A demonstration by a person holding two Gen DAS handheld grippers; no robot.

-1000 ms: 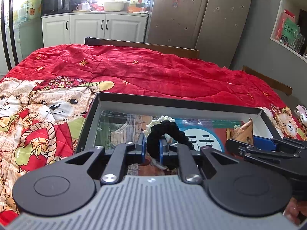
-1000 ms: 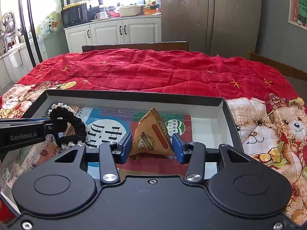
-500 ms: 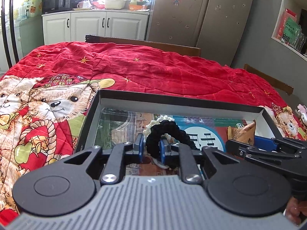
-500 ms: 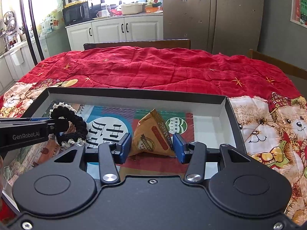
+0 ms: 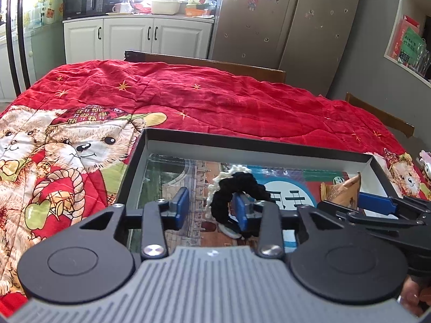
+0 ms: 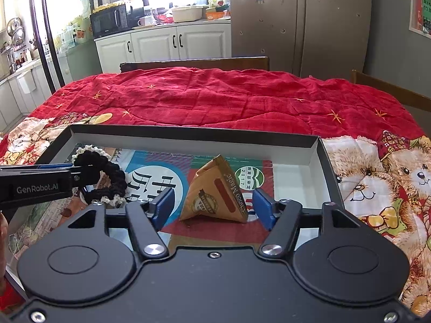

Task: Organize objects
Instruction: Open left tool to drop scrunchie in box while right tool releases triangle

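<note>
A black and white hair scrunchie (image 5: 237, 188) lies in the shallow black-rimmed box (image 5: 242, 141). My left gripper (image 5: 212, 208) is open; the scrunchie rests against its right finger, the left finger stands apart. The scrunchie also shows in the right wrist view (image 6: 105, 172), beside the left gripper's fingers (image 6: 54, 173). A brown pyramid-shaped packet (image 6: 218, 193) stands in the box (image 6: 188, 134). My right gripper (image 6: 214, 206) is open around it, pads clear of both sides. The packet shows at the right in the left wrist view (image 5: 342, 189).
The box sits on a red quilt with teddy bears (image 6: 215, 99) over a table. Wooden chair backs (image 6: 194, 63) stand at the far edge and right. The box floor holds printed sheets (image 6: 156, 180). White cabinets and a fridge stand behind.
My left gripper has opened and let go of the scrunchie, which now rests in the box. My right gripper has opened wider around the packet.
</note>
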